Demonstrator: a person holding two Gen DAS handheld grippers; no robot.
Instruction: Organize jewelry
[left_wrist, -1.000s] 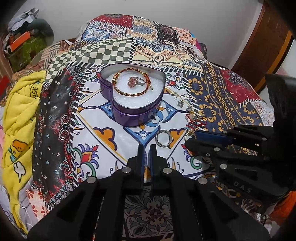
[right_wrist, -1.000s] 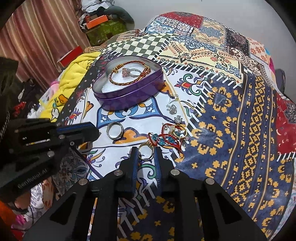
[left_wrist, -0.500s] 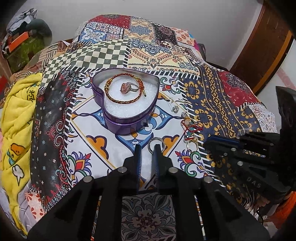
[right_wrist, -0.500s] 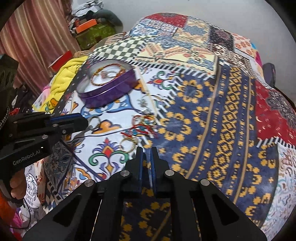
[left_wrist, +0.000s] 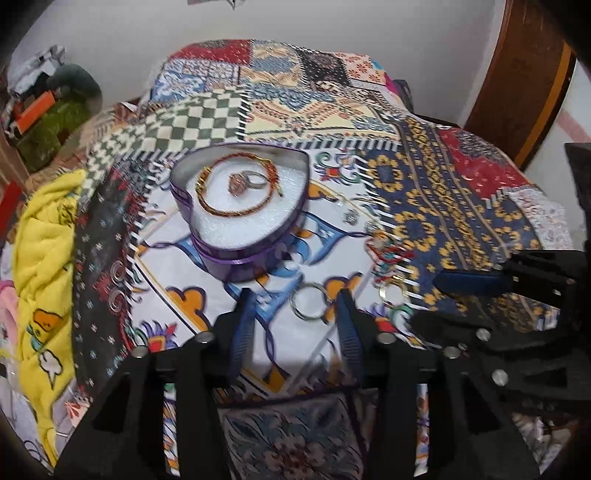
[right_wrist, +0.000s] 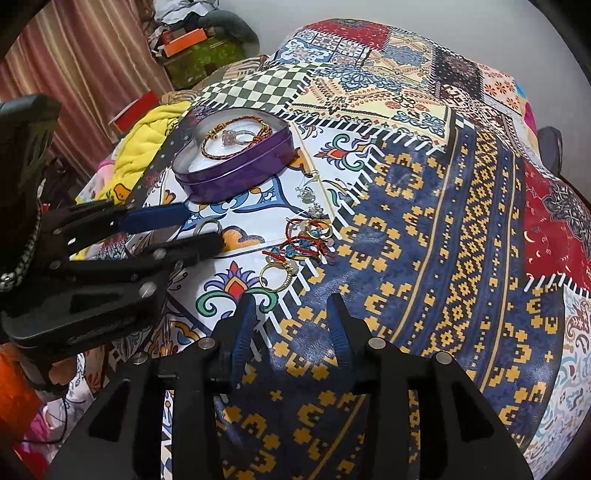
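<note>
Meanwhile, left gripper (left_wrist: 295, 295) spreads wide around a silver ring (left_wrist: 309, 305); right gripper (right_wrist: 291, 306) (also spread, empty) hovers at the tin's (right_wrist: 236, 173) five o'clock.

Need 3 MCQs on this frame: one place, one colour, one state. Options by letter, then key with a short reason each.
1. Where does the silver ring lie?
A. inside the tin
B. on the bedspread ahead of the left gripper
C. on the yellow blanket

2. What colour is the wall of the heart-shaped tin?
A. purple
B. green
C. white

3. How do the two grippers stand?
A. both shut
B. left open, right shut
C. both open

Key:
1 B: the ring rests on the patterned bedspread between the tips of the left gripper, outside the tin.
2 A: the tin's side shows purple in both views, with a white lining inside.
3 C: the left gripper and the right gripper each show a wide gap between their fingers, with nothing held.
</note>
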